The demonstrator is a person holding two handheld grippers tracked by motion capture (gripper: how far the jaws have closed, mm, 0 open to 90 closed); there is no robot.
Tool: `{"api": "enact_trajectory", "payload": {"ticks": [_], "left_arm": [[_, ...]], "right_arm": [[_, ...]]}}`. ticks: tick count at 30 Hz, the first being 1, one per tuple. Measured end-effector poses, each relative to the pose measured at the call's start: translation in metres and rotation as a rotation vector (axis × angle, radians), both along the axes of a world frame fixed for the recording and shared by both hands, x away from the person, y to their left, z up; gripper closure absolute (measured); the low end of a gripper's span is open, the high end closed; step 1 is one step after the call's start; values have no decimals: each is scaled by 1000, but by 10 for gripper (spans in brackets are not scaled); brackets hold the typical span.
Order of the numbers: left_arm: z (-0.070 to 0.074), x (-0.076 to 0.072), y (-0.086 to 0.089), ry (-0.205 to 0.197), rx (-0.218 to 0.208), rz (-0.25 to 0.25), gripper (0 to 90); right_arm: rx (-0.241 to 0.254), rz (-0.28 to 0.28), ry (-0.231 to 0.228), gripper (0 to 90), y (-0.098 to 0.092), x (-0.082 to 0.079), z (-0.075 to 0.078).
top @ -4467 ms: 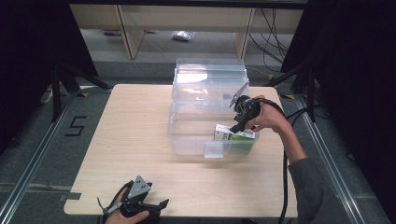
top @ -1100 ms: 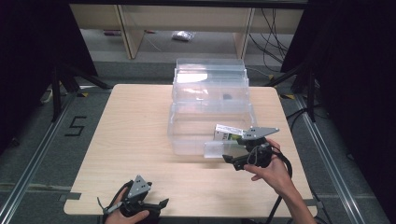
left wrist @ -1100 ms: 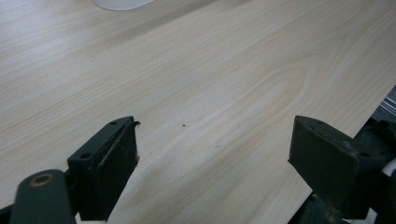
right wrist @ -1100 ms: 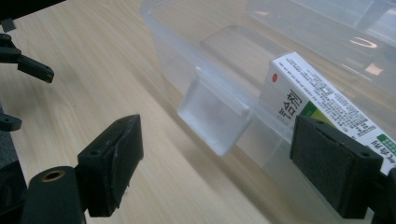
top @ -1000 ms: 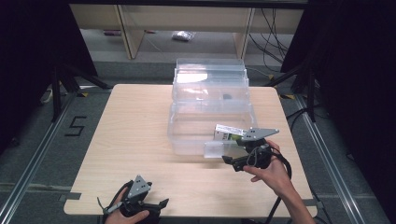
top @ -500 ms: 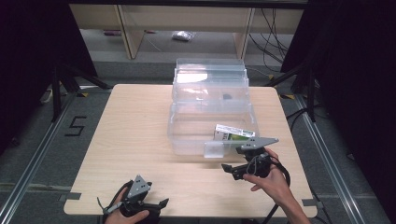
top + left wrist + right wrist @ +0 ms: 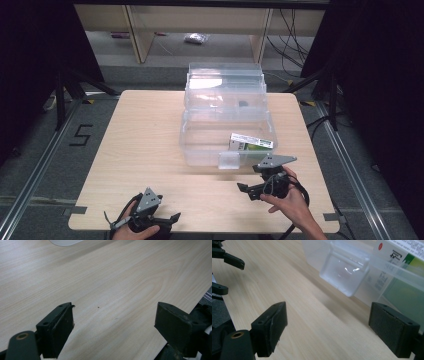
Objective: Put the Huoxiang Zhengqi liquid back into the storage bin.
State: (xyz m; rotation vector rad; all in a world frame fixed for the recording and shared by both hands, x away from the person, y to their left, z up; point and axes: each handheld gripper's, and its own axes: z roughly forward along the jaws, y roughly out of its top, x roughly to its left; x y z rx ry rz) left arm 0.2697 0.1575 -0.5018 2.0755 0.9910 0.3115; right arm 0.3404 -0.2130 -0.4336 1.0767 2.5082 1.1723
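We've got both tongs gaping wide with nothing in them: left tongs (image 7: 170, 218) at the worktop's (image 7: 145, 135) near edge, right tongs (image 7: 243, 189) just short of the clear bin (image 7: 200, 145) holding a green-and-white box (image 7: 251, 142).

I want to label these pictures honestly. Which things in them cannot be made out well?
1. The print on the green and white box is too small in the high view and cut off by the edge in the right gripper view.
2. The small dark item in the far part of the clear container is too small to identify.
3. The packet on the floor behind the table is too small.
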Motion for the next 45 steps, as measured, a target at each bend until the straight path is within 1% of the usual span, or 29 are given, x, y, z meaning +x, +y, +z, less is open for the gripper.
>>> {"api": "enact_trajectory", "payload": {"ticks": [3,4,5,6,9,10,11,14,17,18,21,22,23,26,27,28,29,32,33,34,35,37,38,39,40,42,43,44,45], "left_arm": [[0,-1,-1,-9,-3,6,148],[0,-1,-1,-8,-2,7,148],[0,-1,-1,-8,-2,7,148],[0,-1,-1,-9,-3,7,148],[0,-1,-1,-9,-2,8,148],[0,-1,-1,-9,-2,8,148],[0,-1,-1,-10,-2,8,148],[0,-1,-1,-10,-2,9,148],[0,-1,-1,-9,-2,9,148],[0,-1,-1,-9,-2,9,148],[0,-1,-1,-6,-5,5,148],[0,-1,-1,-11,-10,9,148],[0,-1,-1,-10,-11,8,148],[0,-1,-1,-10,-4,11,148],[0,-1,-1,-12,-5,10,148],[0,-1,-1,-10,-5,8,148],[1,-1,0,1,2,-1,148],[0,-2,-1,-12,-16,11,148],[0,-1,0,-12,-10,-4,148],[0,-2,-1,-9,-23,11,148],[0,-2,-2,-11,-28,18,148],[0,-2,-2,-8,-29,14,148],[-1,-2,-2,-11,-30,18,148],[-1,-2,-2,-10,-30,18,148],[-1,-2,-2,-10,-30,18,148],[-1,-2,-2,-11,-31,14,148],[-1,-2,-2,-11,-31,13,148],[-1,-2,-2,-11,-31,14,148],[-1,-2,-2,-13,-29,15,148]], "right_arm": [[5,8,-8,164,-2,0,-6],[8,31,-13,164,-3,1,-8],[15,1,16,164,-2,-3,-8],[3,16,-13,164,-4,-3,-10],[10,17,-10,164,-6,-5,-12],[21,-7,12,164,-5,-9,-13],[19,7,-2,164,-7,-8,-15],[26,-11,9,163,-9,-12,-20],[24,3,-16,164,-12,-11,-24],[33,-16,6,164,-13,-15,-27],[44,-27,28,164,-13,-19,-31],[33,0,0,163,-15,-18,-32],[42,-18,29,164,-14,-21,-32],[46,-15,34,164,-14,-25,-32],[51,1,-2,162,-16,-27,-32],[55,-9,25,162,-15,-29,-31],[41,-1,-7,163,-17,-29,-32],[43,-23,25,162,-18,-34,-35],[27,-14,-2,162,-20,-33,-36],[29,-21,8,162,-22,-34,-37],[20,-21,-7,162,-23,-35,-38],[24,-20,-6,162,-24,-36,-40],[31,-41,23,162,-25,-39,-41],[26,-39,29,163,-27,-41,-42],[26,-18,8,162,-29,-42,-45],[32,-48,46,162,-30,-48,-45],[28,-32,16,162,-32,-48,-48],[20,-45,29,162,-34,-51,-47],[14,-40,14,162,-34,-51,-48]]}}
